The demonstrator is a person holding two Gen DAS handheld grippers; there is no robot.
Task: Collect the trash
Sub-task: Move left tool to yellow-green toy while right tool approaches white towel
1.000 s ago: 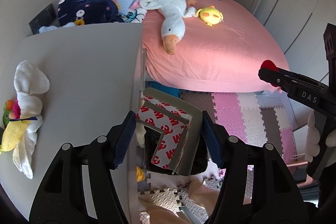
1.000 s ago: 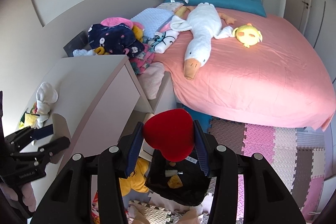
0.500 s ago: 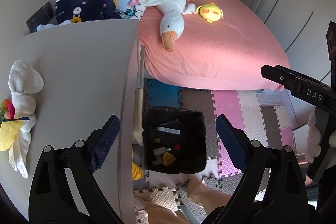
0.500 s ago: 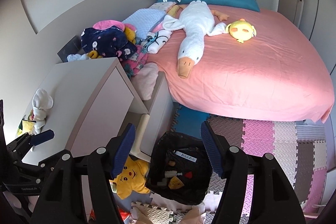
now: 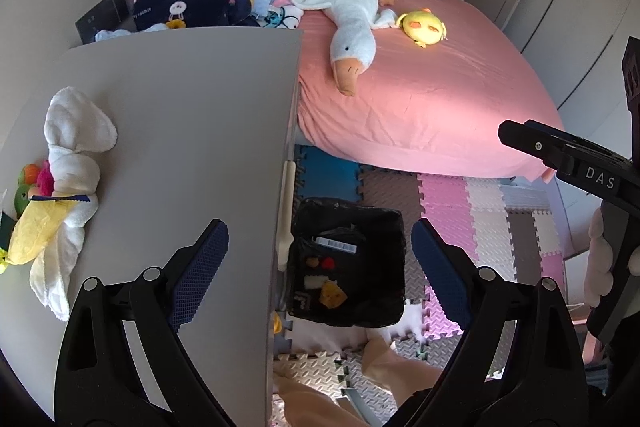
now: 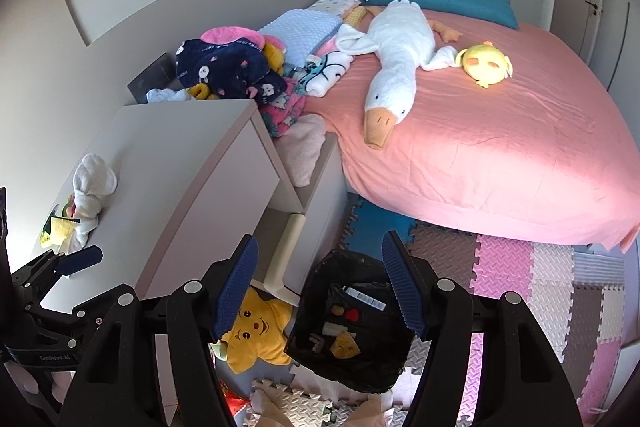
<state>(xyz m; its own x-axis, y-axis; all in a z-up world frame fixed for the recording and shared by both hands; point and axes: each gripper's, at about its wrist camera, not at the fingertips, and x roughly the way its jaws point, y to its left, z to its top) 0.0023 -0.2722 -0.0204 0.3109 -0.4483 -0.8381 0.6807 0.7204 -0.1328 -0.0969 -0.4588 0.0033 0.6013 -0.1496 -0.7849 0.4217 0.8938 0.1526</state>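
Note:
A bin lined with a black bag [image 5: 390, 227] stands on the foam floor mats beside the grey cabinet; it also shows in the right wrist view [image 6: 384, 367]. Several bits of trash lie inside it, among them a small red piece [image 5: 328, 261] and a yellow scrap [image 5: 332, 294]. My left gripper [image 5: 320, 259] is open and empty, high above the bin and the cabinet edge. My right gripper [image 6: 320, 287] is open and empty above the bin. A yellow wrapper [image 5: 34, 227] lies on the cabinet top at the left, against a white towel toy [image 5: 74, 163].
The grey cabinet top [image 5: 192, 115] fills the left; one drawer [image 6: 288, 251] stands open. A pink bed [image 5: 420, 87] with a white goose plush [image 5: 352, 27] lies behind. A yellow star plush [image 6: 256, 331] lies on the floor by the bin. Piled clothes [image 6: 232, 71] sit behind the cabinet.
One second ago my left gripper held a red-and-white printed wrapper and my right a red heart-shaped thing. Both have opened, and the things are gone from the jaws; a red piece lies in the bin.

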